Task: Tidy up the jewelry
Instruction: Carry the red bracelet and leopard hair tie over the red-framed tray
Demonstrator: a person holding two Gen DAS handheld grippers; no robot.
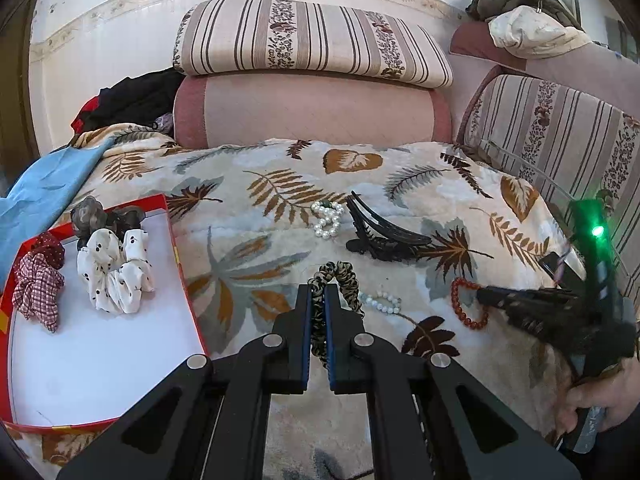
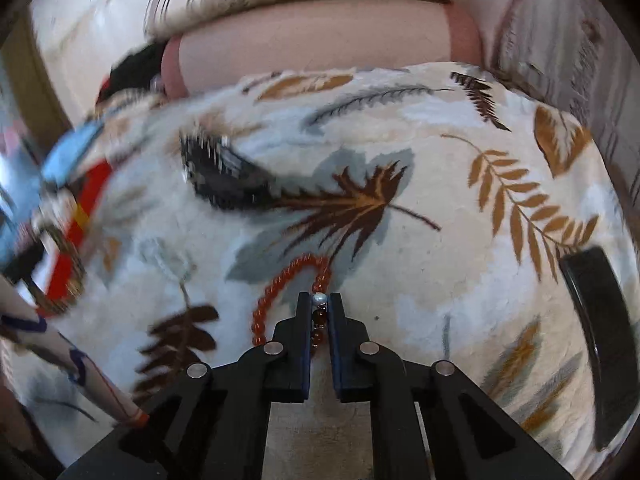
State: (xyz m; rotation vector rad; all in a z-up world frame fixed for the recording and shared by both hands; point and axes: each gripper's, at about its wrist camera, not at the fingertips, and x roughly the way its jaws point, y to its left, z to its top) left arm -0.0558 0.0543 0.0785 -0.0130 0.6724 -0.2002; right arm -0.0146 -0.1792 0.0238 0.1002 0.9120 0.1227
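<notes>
My left gripper (image 1: 319, 289) is shut on a leopard-print scrunchie (image 1: 342, 276), which loops out beyond the fingertips over the leaf-patterned blanket (image 1: 248, 248). To its left lies a red box (image 1: 100, 360) with a white floor. In it are a red checked scrunchie (image 1: 36, 288), a white dotted one (image 1: 116, 276) and a grey-brown one (image 1: 92, 216). In the right wrist view my right gripper (image 2: 319, 300) is shut on a red bead bracelet (image 2: 280, 284), a pale bead at its tips. The left wrist view shows that gripper (image 1: 482, 295) touching the bracelet (image 1: 464, 312).
On the blanket lie a pearl bracelet (image 1: 329, 220), a black hair claw (image 1: 380, 236) and a smaller pearl string (image 1: 382, 302). A black curved clip (image 2: 596, 320) lies right of the right gripper. Striped and pink cushions (image 1: 312, 112) stand behind, with a blue cloth (image 1: 48, 192) at the left.
</notes>
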